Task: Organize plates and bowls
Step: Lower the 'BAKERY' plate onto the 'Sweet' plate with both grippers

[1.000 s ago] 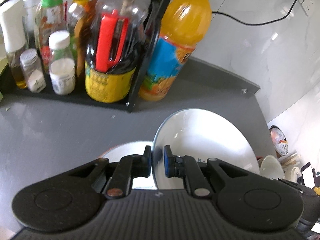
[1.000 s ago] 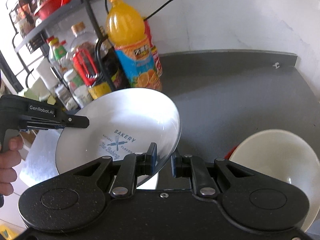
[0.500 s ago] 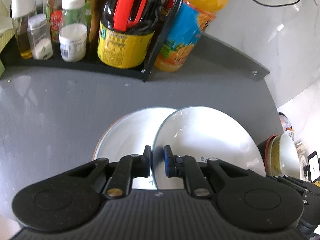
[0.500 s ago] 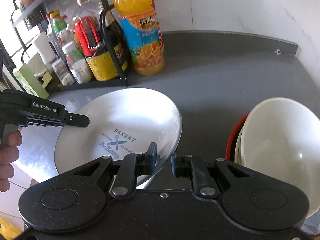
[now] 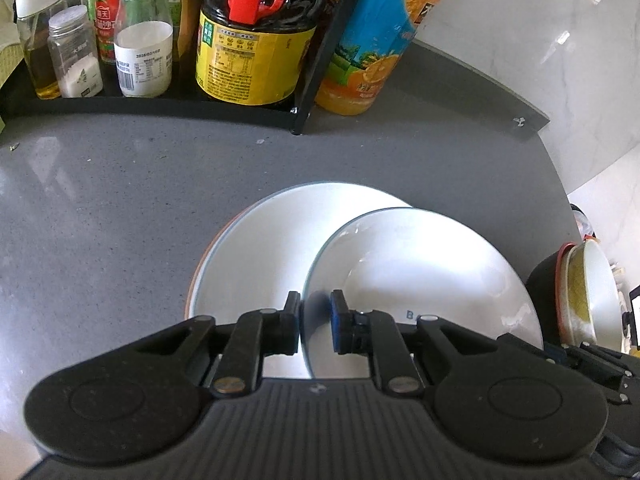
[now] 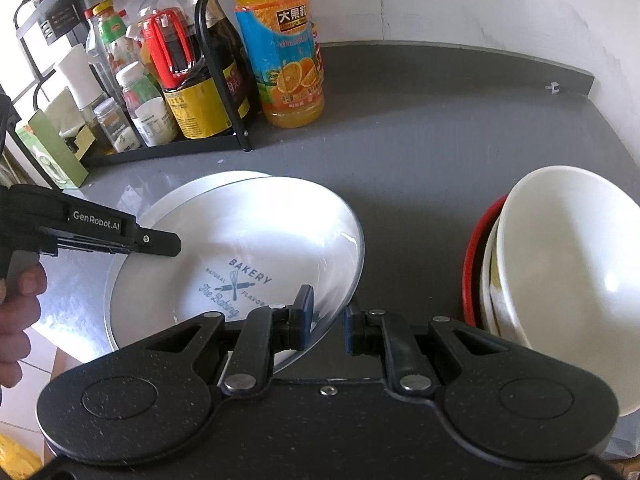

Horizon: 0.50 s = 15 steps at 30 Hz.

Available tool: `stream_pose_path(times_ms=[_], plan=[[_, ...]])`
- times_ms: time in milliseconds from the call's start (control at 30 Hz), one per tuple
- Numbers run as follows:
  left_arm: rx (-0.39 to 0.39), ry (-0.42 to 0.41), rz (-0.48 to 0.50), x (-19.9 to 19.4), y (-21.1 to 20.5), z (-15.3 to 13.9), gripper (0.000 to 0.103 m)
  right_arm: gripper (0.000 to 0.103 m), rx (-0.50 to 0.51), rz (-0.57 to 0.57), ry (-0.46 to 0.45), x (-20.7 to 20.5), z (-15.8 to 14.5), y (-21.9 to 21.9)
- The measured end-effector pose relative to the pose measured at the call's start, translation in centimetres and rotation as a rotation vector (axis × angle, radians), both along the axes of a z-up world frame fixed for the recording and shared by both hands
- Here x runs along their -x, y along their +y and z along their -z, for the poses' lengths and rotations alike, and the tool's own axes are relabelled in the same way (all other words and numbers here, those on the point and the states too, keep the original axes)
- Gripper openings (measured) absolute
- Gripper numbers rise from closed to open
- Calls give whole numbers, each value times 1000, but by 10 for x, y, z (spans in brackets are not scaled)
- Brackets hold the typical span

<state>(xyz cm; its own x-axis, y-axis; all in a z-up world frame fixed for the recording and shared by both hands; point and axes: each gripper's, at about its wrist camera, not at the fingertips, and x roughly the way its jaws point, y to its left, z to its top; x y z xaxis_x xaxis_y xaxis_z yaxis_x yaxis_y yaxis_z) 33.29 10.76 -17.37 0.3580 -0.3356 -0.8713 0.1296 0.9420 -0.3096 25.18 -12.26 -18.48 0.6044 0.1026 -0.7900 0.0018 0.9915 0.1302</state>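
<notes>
I'm in a home kitchen: grey countertop [image 6: 420,128], a black condiment rack [image 6: 224,80] of sauce bottles, orange juice bottle [image 6: 284,48] just beside it.

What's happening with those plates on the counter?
A person is holding one white plate with two handheld grippers, the left gripper and the right gripper each clamped on its rim. It is tilted just above another white plate lying on the grey counter. A stack of bowls sits to the right.
</notes>
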Motion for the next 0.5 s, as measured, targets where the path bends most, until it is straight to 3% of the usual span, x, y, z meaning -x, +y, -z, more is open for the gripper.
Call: stream_pose_path(times_ms=[500], plan=[[-65, 15, 4, -2, 2, 16, 17, 17, 42, -47, 30, -7, 10, 16]])
